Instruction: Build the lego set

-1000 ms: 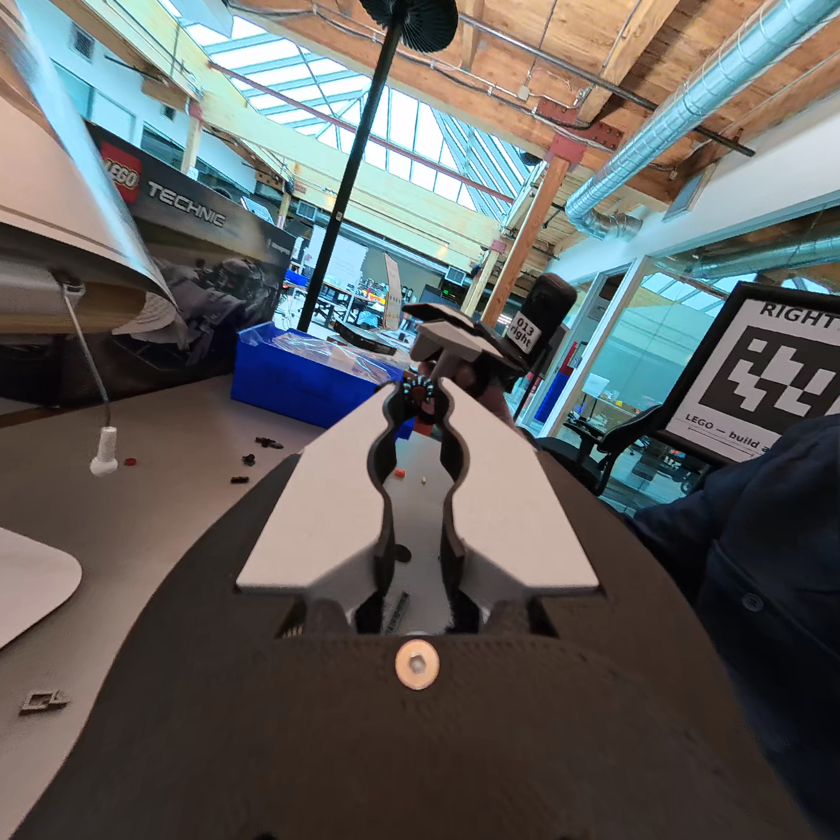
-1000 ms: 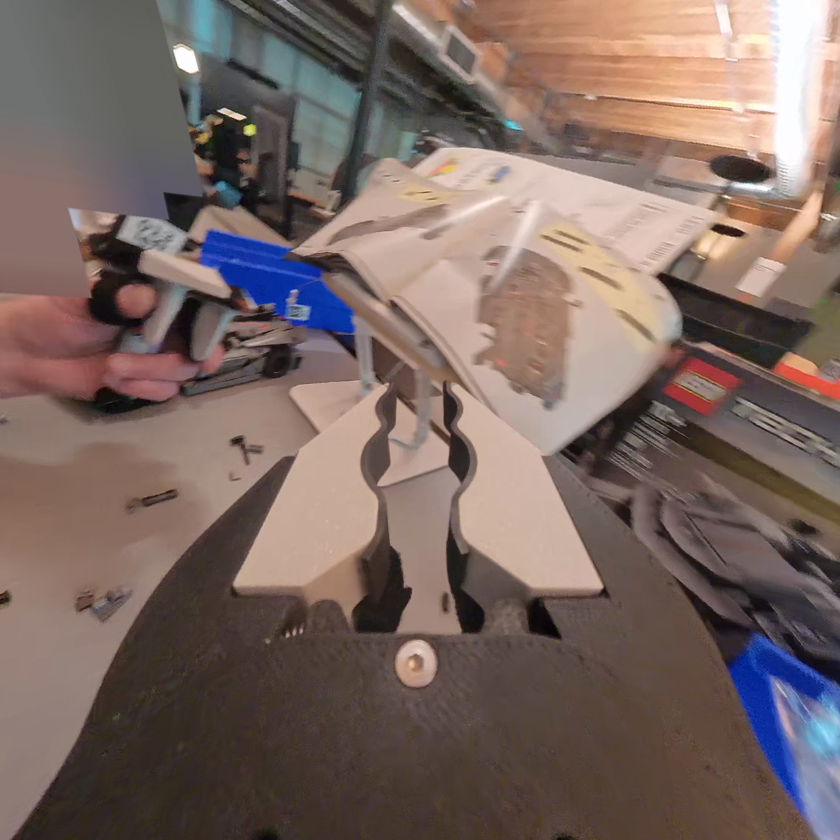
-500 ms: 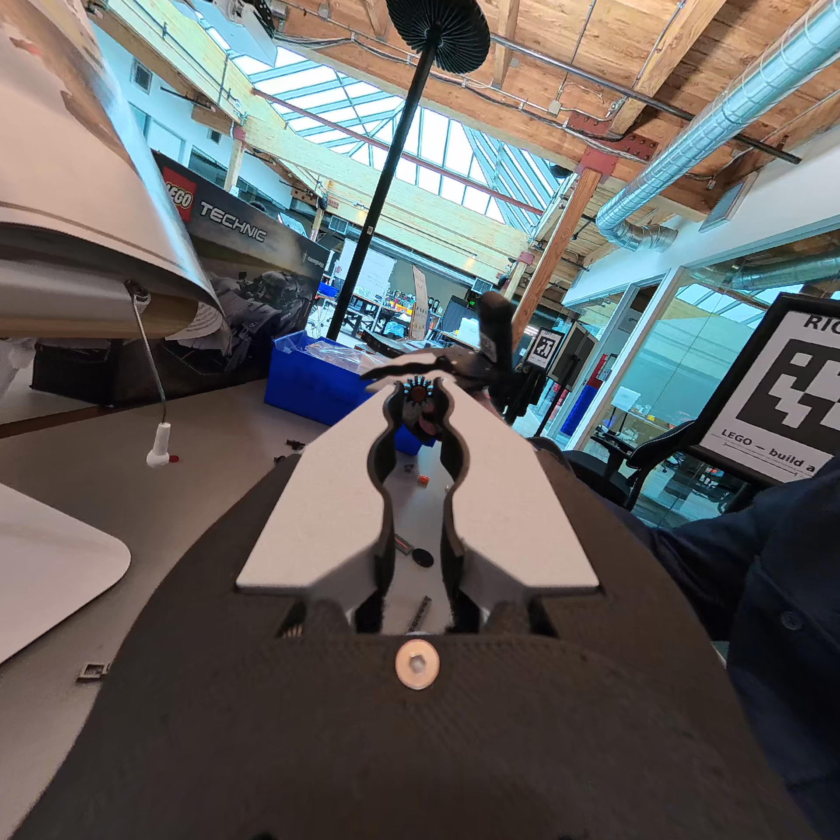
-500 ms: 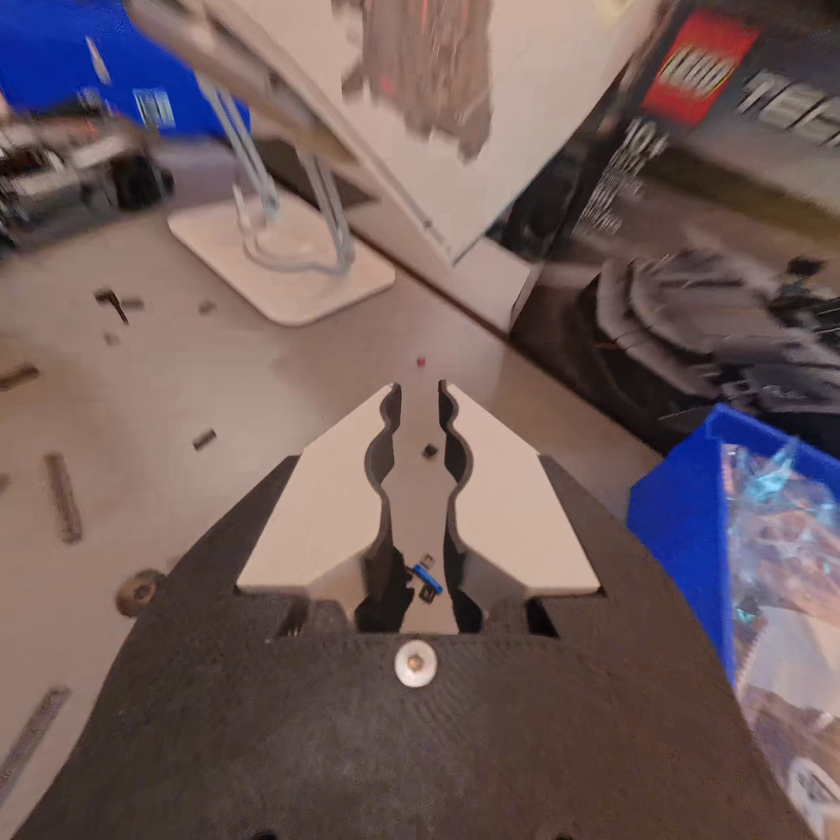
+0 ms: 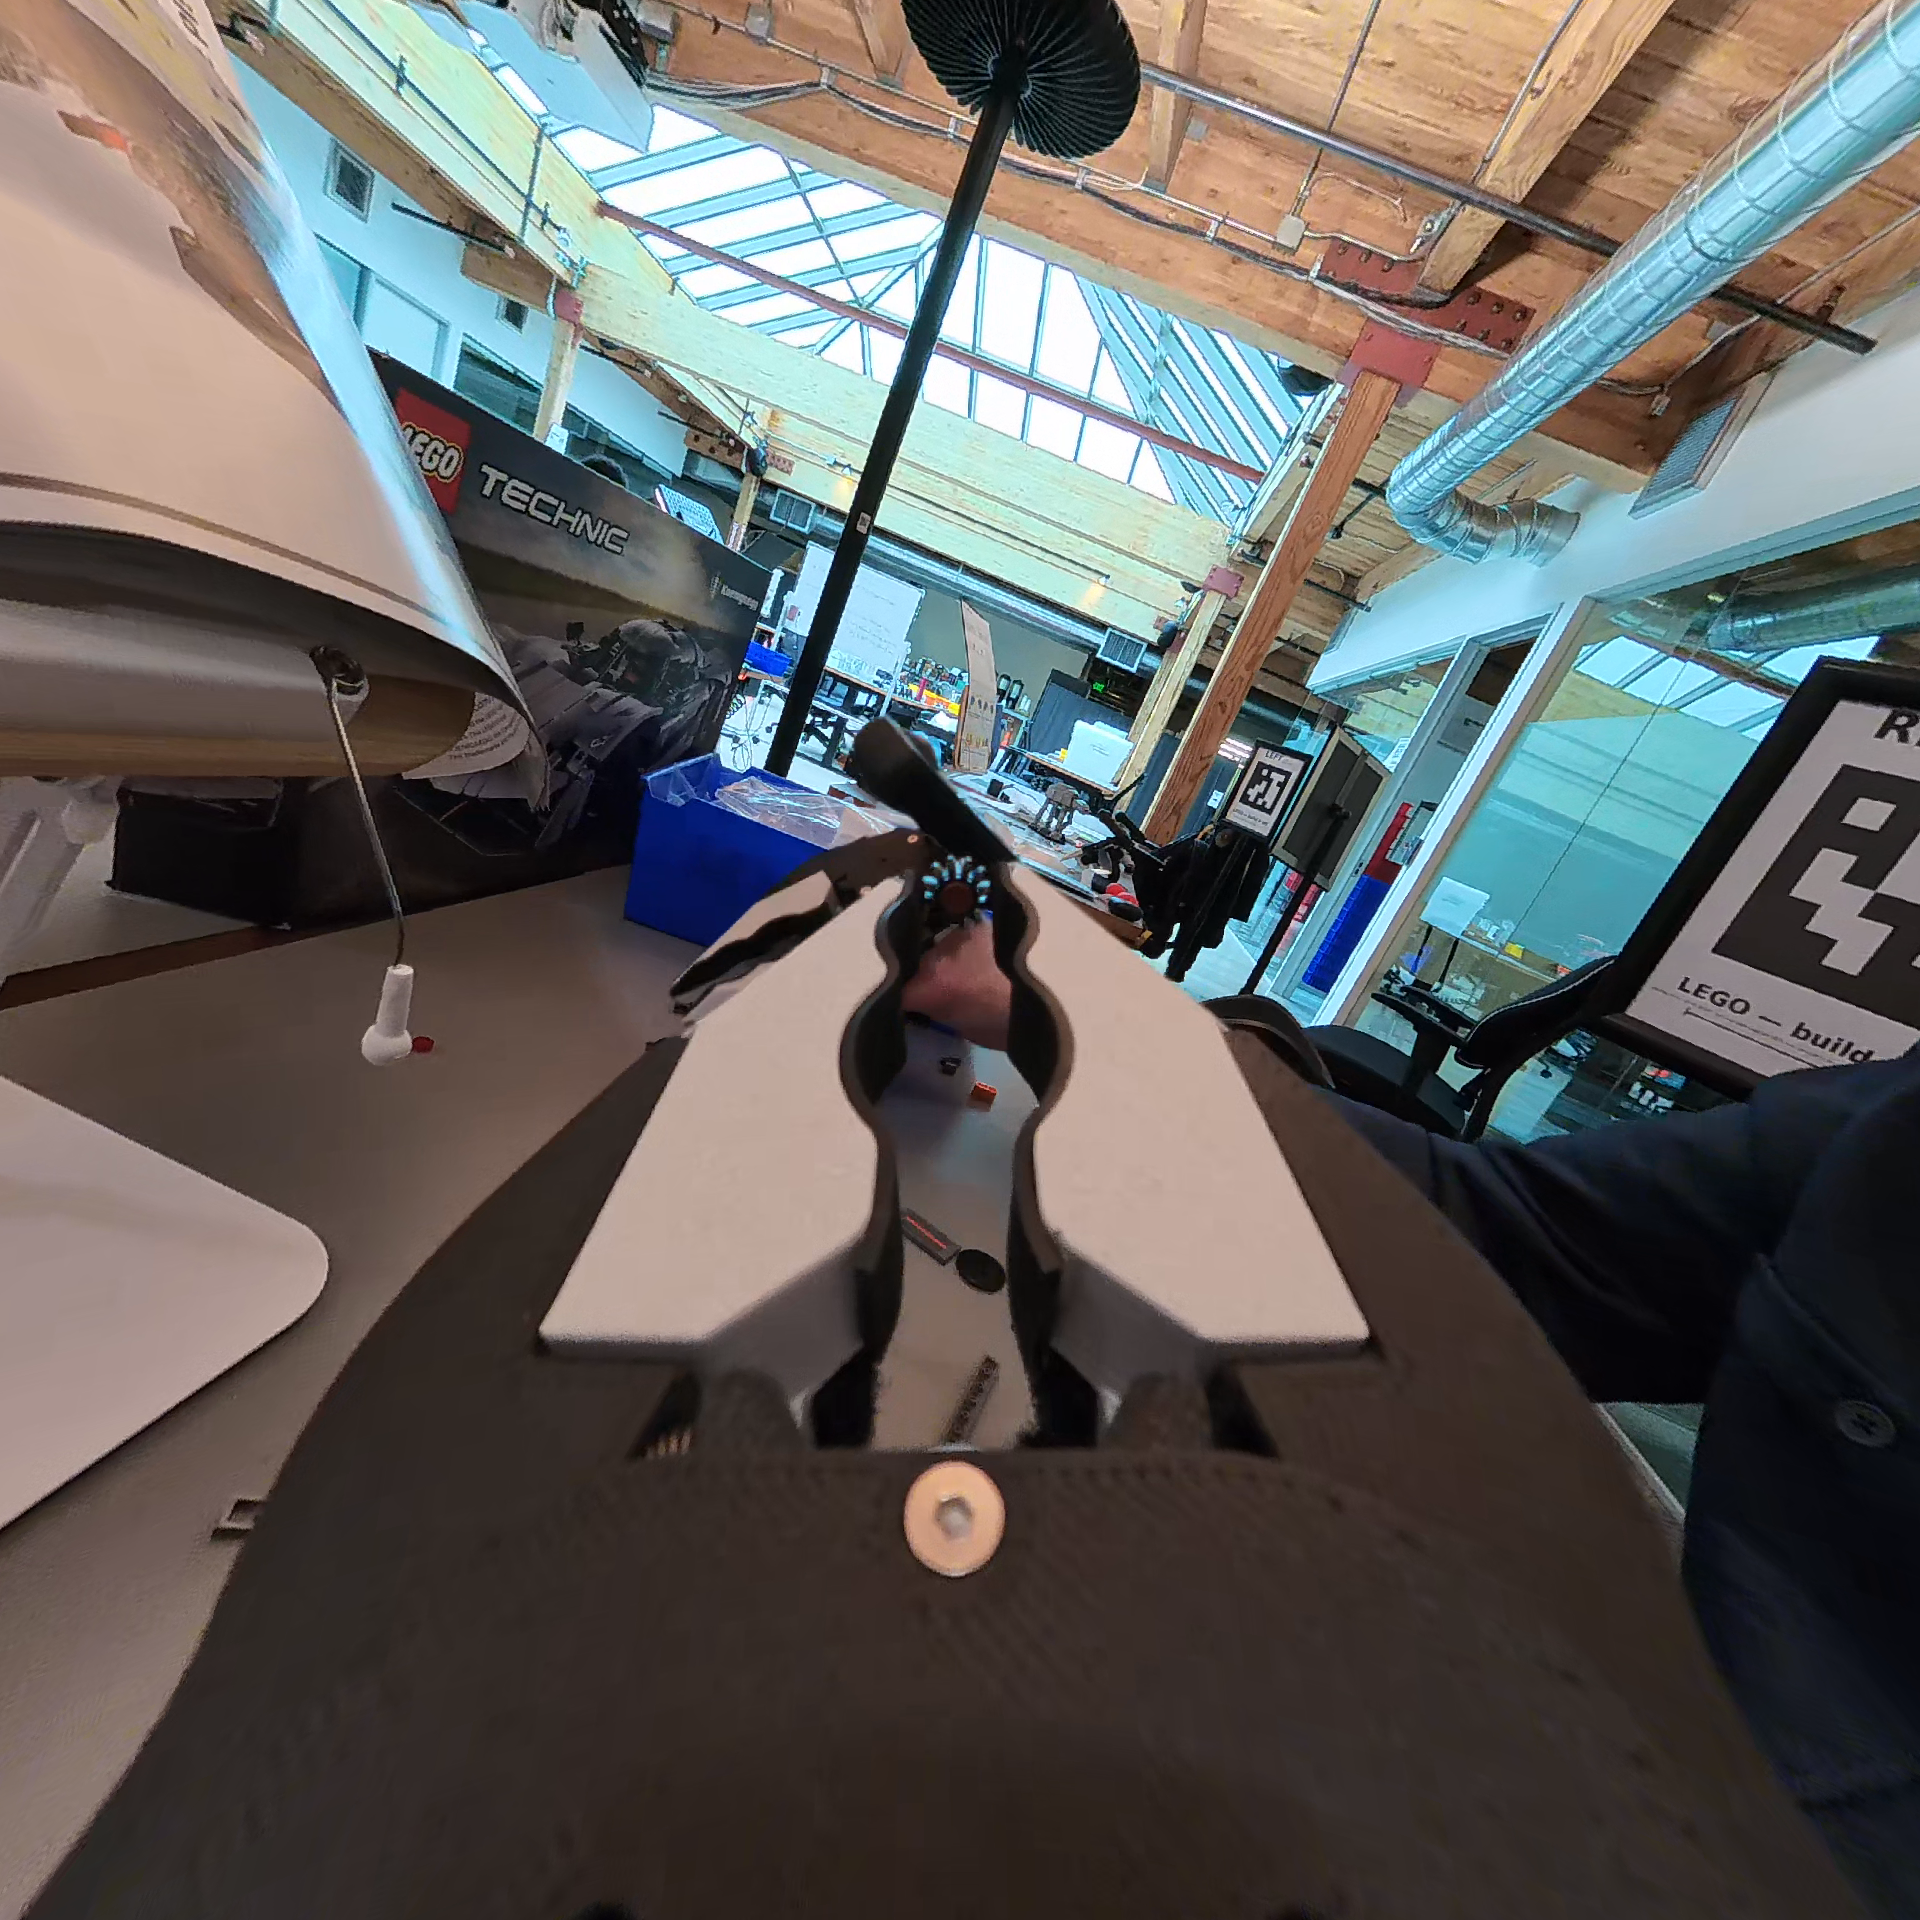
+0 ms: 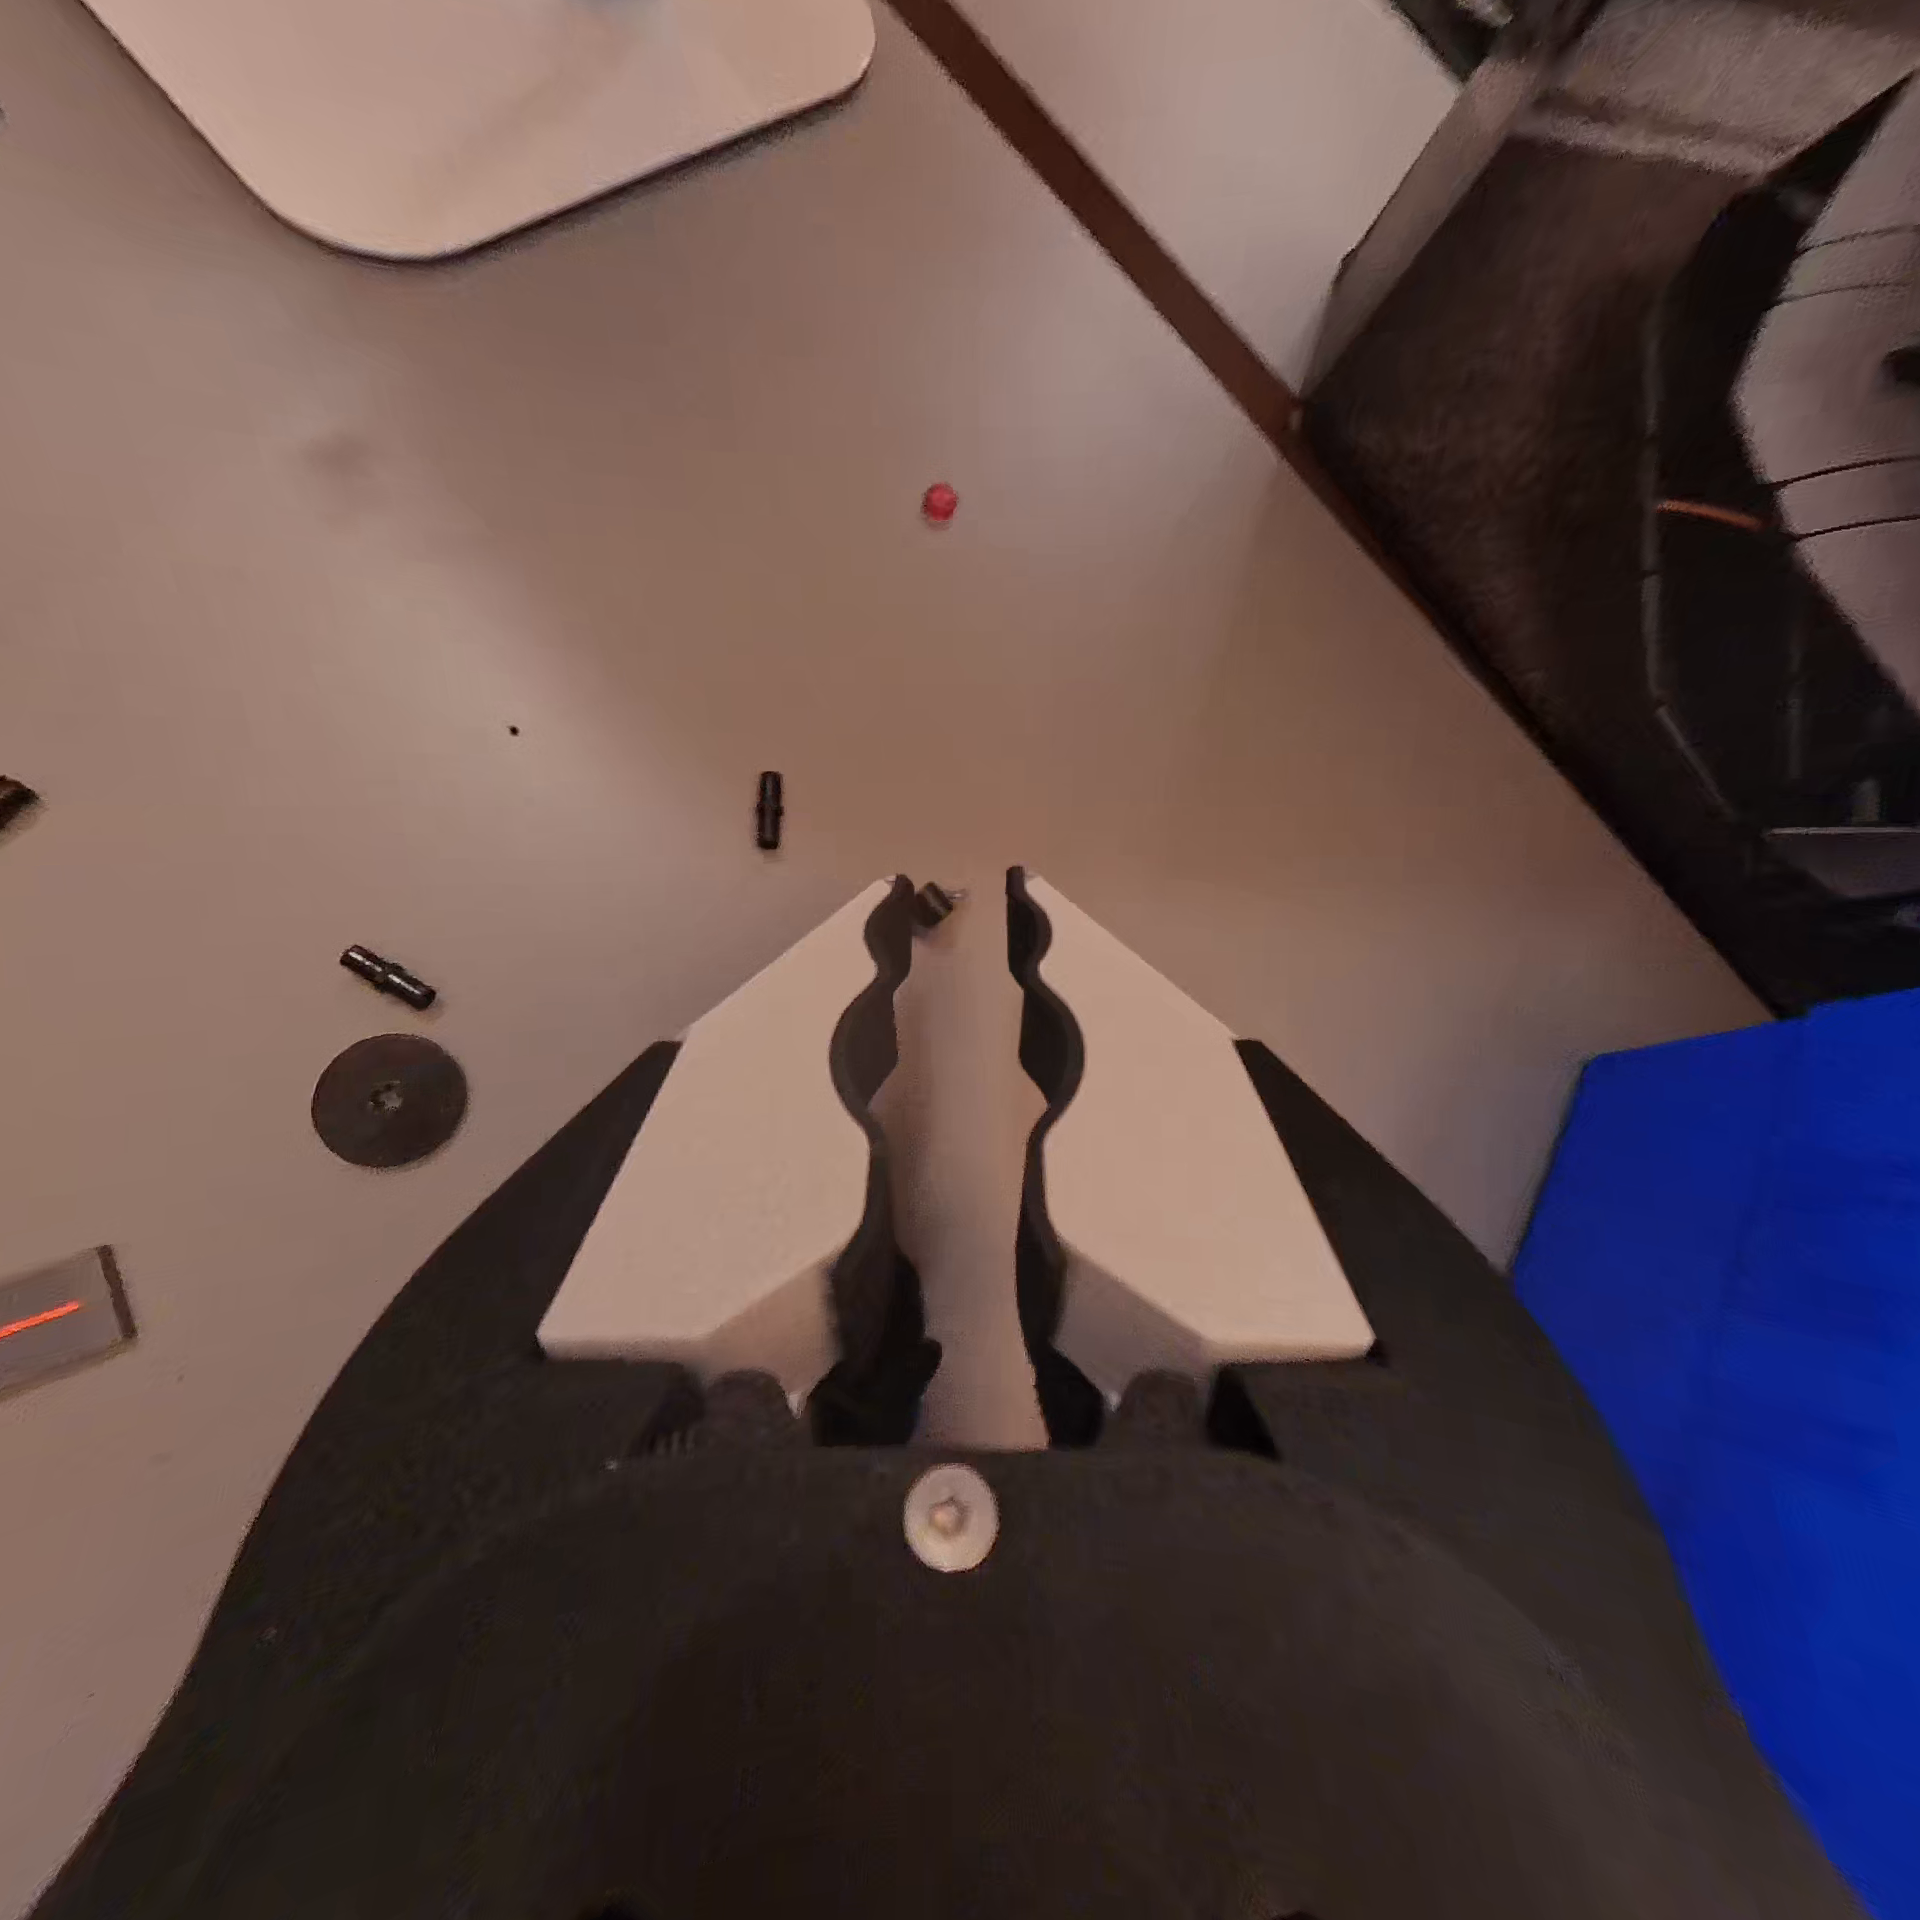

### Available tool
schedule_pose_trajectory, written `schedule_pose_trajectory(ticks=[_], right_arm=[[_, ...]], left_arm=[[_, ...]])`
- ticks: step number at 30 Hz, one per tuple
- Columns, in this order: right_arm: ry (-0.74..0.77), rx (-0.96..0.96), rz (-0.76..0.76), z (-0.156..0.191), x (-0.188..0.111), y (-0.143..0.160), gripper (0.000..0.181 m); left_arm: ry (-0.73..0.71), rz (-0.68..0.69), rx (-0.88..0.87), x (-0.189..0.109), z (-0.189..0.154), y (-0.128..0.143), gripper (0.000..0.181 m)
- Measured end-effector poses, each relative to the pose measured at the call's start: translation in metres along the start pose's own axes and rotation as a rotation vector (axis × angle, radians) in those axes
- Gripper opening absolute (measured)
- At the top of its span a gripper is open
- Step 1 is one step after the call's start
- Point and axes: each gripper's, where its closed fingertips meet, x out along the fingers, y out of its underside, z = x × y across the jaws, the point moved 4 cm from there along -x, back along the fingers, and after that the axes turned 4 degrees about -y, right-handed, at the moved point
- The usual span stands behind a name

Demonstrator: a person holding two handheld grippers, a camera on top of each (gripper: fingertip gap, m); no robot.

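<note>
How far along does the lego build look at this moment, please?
Early. Done: the left gripper is shut on a small round gear-like piece, held up off the table. In hand: the right gripper is open, low over the table with a tiny black piece between its fingertips. Left: loose parts remain, including black pins, a dark disc and a red stud; no assembled model shows.

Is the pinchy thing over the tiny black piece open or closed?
Open. The right gripper shows bare table between its fingers, and the small black piece lies loose by one tip, not pinched.
</note>
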Motion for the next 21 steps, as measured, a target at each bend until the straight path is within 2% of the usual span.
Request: schedule_pose_trajectory(ticks=[6,8,12,21], right_arm=[[0.159,0.049,-0.249,-0.028,-0.068,-0.025,0.010],[0.164,0.073,-0.286,-0.031,-0.077,-0.024,0.011],[0.178,0.032,-0.224,-0.028,-0.066,-0.014,0.013],[0.164,-0.132,-0.102,0.005,-0.034,-0.025,0.017]], left_arm=[[-0.013,-0.004,0.009,-0.001,0.002,-0.001,0.011],[-0.016,0.005,0.015,0.000,0.002,0.001,0.011],[-0.023,0.025,0.025,0.003,0.002,0.005,0.011],[-0.022,0.034,0.031,0.004,0.002,0.006,0.011]])
